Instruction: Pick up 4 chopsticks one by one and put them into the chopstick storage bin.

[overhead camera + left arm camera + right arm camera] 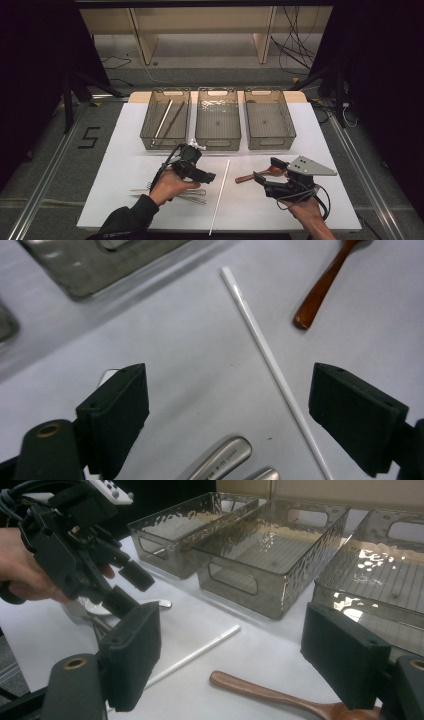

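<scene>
White chopstick (272, 367) lies flat on the table; brown wooden spoon (322, 287) lies beside it

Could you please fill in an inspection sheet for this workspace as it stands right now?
Surface: white table, flat and clean.
Job's things: white chopstick lying loose between the hands; wooden spoon by the right gripper; metal cutlery under the left hand.
Bins: left bin holds two chopsticks; middle bin and right bin hold nothing.
Clutter: nothing seen.
Grippers: left gripper open above the white chopstick; right gripper open over the spoon.
Cables: loose cables on the floor behind.
Surroundings: wooden shelving, dark sides.
</scene>
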Tool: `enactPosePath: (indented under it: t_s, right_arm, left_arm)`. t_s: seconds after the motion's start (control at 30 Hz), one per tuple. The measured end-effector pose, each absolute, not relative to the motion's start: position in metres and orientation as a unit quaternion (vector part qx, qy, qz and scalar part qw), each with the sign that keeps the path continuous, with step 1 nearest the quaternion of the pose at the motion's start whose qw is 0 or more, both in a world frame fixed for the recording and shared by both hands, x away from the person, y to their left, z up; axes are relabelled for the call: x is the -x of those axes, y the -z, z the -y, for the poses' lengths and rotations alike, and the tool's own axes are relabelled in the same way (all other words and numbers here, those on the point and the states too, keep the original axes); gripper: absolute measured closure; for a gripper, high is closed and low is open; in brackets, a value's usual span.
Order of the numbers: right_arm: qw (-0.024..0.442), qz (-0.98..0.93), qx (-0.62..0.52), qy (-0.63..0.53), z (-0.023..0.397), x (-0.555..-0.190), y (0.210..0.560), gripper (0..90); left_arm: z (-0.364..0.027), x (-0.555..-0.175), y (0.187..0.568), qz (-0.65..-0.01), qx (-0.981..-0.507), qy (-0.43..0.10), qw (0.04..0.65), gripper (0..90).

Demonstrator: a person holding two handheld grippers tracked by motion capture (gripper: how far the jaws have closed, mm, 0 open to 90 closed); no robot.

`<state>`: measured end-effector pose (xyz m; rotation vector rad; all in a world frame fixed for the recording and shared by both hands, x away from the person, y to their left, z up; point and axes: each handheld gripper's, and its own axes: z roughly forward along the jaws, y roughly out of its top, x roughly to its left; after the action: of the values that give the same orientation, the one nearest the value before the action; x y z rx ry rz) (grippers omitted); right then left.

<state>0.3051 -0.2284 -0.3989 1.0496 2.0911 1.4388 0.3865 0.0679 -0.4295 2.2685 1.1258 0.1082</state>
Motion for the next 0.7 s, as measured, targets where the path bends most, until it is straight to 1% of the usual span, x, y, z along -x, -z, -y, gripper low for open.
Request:
enactPosePath:
  t_s: [0.3, 0.7]
  right_arm:
    - [0.196, -0.748, -0.374, -0.513, 0.228, -0.305, 0.399, 24.7]
    - [0.197, -0.749, -0.373, -0.511, 0.228, -0.305, 0.398, 24.7]
  left_arm:
    - [-0.050, -0.384, 0.442, -0.410, -0.869, -0.035, 0.275, 15.9]
    - [-0.035, -0.383, 0.451, -0.399, -0.879, -0.029, 0.259, 16.0]
